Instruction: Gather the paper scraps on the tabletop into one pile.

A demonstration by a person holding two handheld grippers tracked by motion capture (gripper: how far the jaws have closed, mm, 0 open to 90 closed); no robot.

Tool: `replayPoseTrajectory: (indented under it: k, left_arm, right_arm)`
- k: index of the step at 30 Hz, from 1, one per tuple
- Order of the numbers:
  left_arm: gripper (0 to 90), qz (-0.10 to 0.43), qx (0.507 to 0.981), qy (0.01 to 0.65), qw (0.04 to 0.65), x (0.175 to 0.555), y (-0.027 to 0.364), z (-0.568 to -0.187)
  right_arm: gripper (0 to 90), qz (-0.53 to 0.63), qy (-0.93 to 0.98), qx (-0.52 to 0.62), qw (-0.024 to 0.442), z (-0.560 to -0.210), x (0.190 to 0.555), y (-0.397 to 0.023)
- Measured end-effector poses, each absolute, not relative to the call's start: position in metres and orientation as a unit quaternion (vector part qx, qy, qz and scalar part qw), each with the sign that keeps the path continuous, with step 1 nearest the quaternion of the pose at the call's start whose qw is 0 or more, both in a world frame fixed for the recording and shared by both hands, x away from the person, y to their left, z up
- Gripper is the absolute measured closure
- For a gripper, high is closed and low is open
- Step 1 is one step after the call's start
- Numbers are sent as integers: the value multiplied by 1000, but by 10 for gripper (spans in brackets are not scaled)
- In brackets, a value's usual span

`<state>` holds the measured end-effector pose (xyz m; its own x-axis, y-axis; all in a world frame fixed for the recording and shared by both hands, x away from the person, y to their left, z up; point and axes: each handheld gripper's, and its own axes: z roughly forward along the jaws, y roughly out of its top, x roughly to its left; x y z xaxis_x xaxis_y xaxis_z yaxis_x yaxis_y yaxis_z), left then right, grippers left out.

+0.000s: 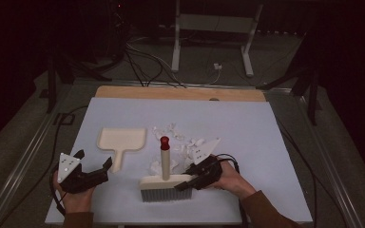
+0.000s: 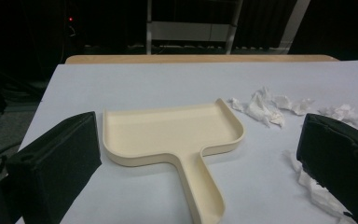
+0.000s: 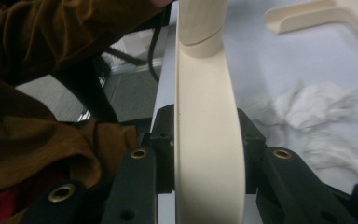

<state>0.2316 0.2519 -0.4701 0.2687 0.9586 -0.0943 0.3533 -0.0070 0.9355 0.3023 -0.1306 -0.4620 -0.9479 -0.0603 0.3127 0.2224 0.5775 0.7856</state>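
A hand brush stands on the pale table with its cream head (image 1: 164,181) over grey bristles and a red-tipped handle (image 1: 165,159) pointing up. My right gripper (image 1: 185,183) is shut on the right end of that head; the right gripper view has the cream head (image 3: 207,140) clamped between both black jaws. A cream dustpan (image 1: 122,139) lies flat to the left, handle toward me. My left gripper (image 1: 94,158) hovers open just before that handle, and the dustpan (image 2: 168,133) lies between and beyond its spread jaws. Crumpled white paper scraps (image 1: 180,140) lie behind the brush.
The table sheet (image 1: 247,128) ends at a wooden strip (image 1: 180,92) at the back. Beyond it are cables and a white metal stand (image 1: 214,28) on the floor. A brown sleeve (image 3: 37,93) is near the right gripper. More scraps (image 2: 261,107) lie right of the dustpan.
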Motion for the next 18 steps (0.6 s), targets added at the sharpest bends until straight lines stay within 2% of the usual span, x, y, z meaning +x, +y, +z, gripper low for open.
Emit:
replayPoseTrajectory:
  k: [6, 18]
  left_arm:
    - [4, 315, 635, 518, 478, 232, 253, -471]
    - [4, 317, 636, 519, 475, 232, 252, -471]
  right_arm:
    - [684, -426, -893, -44, 138, -474, 301, -124]
    - [684, -431, -894, -99, 70, -471, 334, -139]
